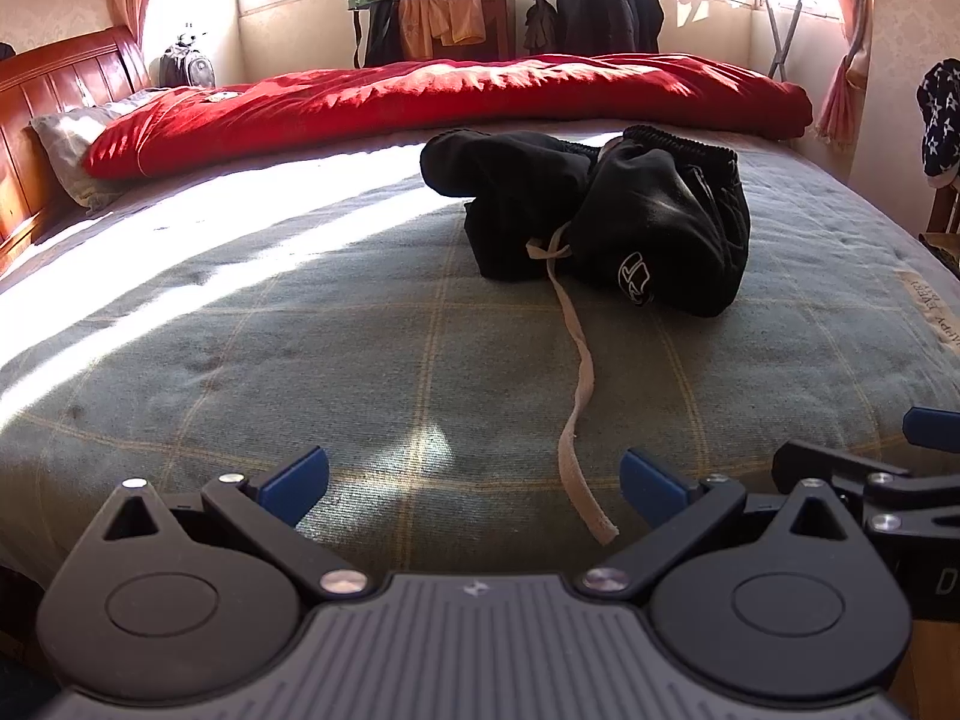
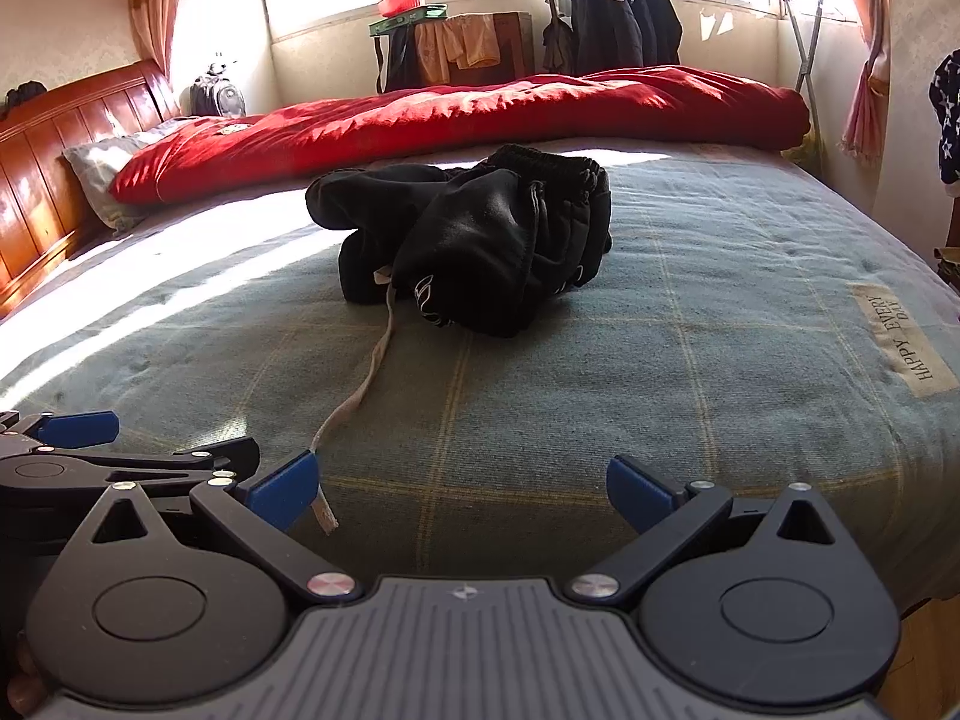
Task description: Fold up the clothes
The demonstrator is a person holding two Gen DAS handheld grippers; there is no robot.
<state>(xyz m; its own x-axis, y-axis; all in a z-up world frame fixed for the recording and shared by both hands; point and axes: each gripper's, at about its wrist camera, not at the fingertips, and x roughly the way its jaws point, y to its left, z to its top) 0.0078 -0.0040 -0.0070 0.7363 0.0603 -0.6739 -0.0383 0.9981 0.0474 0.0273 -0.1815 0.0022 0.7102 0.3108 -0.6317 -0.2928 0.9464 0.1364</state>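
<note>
A crumpled pair of black pants (image 1: 600,216) with a white logo lies in a heap on the grey-green plaid bedspread (image 1: 300,348). Its beige drawstring (image 1: 576,396) trails toward the near edge. The heap also shows in the right wrist view (image 2: 474,246), with the drawstring (image 2: 366,384) running down to my right gripper's left finger. My left gripper (image 1: 474,489) is open and empty, low over the bed's near edge. My right gripper (image 2: 462,489) is open and empty beside it. Each gripper shows at the edge of the other's view.
A rolled red quilt (image 1: 456,99) lies along the far side of the bed, with a pillow (image 1: 72,138) and wooden headboard (image 1: 54,108) at left. A clothes rack with dark jackets (image 1: 606,0) stands by the window. The bed's right edge drops off near a label (image 2: 900,336).
</note>
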